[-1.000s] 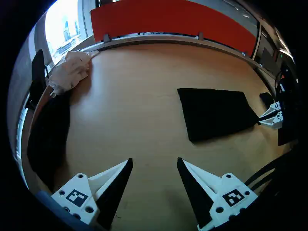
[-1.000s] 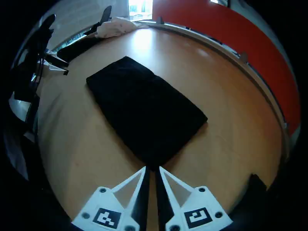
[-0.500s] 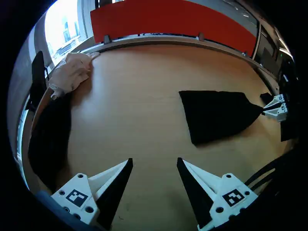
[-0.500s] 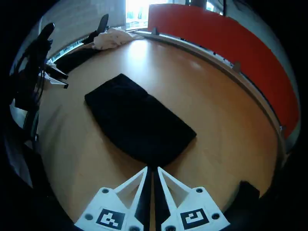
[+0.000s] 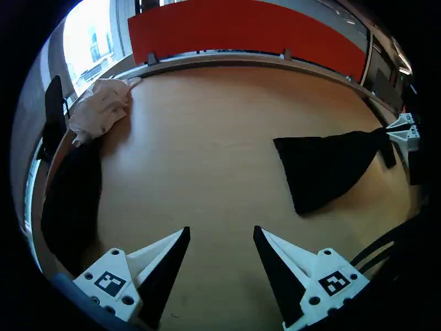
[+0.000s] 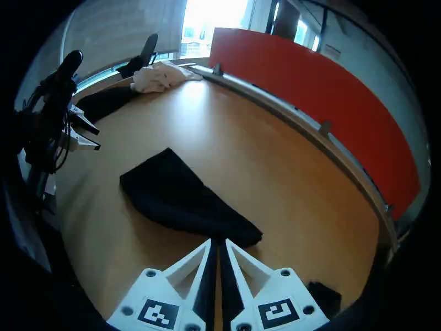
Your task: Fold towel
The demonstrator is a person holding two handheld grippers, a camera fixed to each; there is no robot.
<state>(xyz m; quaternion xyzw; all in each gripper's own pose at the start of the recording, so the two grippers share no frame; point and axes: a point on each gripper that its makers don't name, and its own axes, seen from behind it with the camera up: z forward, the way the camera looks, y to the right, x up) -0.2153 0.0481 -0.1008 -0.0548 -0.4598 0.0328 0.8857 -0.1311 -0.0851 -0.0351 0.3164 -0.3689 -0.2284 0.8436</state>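
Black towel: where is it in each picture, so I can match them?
Left gripper view: the black towel lies right of centre on the table, one corner raised to the right gripper at the right edge.
Right gripper view: the black towel is low and left of centre, its near corner pinched by the right gripper.
Shared landmark: the red panel along the table's far edge.

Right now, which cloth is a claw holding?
The black towel: the right claw pinches its corner, while the pale crumpled cloth lies far away, untouched.
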